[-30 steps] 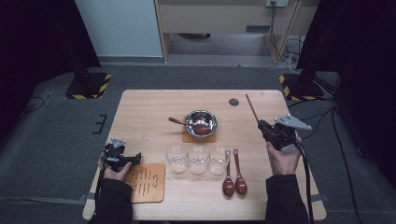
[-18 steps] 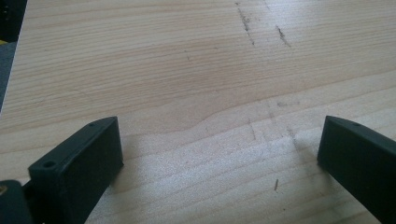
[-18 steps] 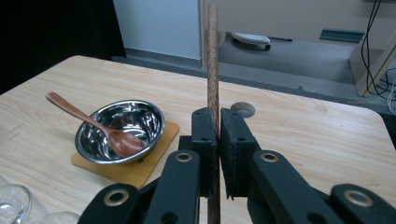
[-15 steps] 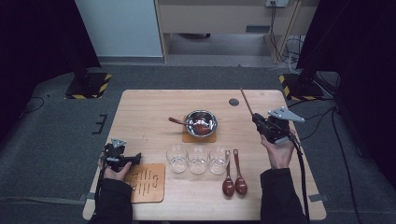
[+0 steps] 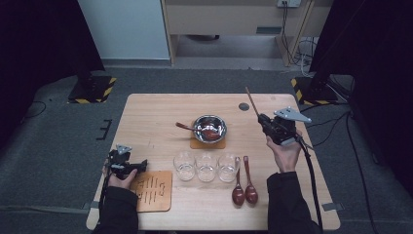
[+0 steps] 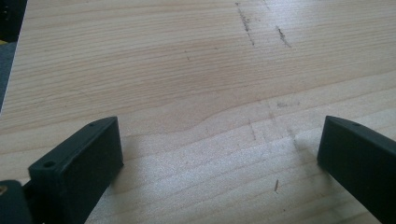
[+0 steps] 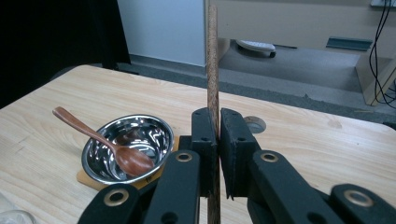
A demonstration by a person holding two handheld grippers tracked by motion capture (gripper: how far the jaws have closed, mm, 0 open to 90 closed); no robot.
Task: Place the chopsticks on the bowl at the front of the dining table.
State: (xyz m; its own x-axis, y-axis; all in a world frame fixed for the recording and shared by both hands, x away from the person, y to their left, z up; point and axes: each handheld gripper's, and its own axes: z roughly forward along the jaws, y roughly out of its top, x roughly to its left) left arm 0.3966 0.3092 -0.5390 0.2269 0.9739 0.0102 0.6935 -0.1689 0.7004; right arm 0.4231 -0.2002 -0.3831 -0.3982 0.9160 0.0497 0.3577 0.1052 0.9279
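In the right gripper view, the right gripper point(image 7: 217, 140) has its jaws clamped tight on a thin wooden stick point(image 7: 212, 60), dark brown and speckled (it looks like a spoon's handle, though the bowl end is hidden below the jaws). The stick stands upright between the pads and runs past the top of the frame. Beyond it sits a shiny metal bowl point(image 7: 128, 144) on a small coaster, a wooden spoon point(image 7: 109, 144) leaning in it. The high view shows the stick point(image 5: 253, 102) slanting up and away over the table's point(image 5: 156, 122) right side. That view also shows three glasses point(image 5: 206, 165) and two spoons point(image 5: 244, 187) nearer the person. The left gripper point(image 5: 127, 165) rests at the table's left edge; its own view shows the jaws wide apart over bare wood point(image 6: 196, 84).
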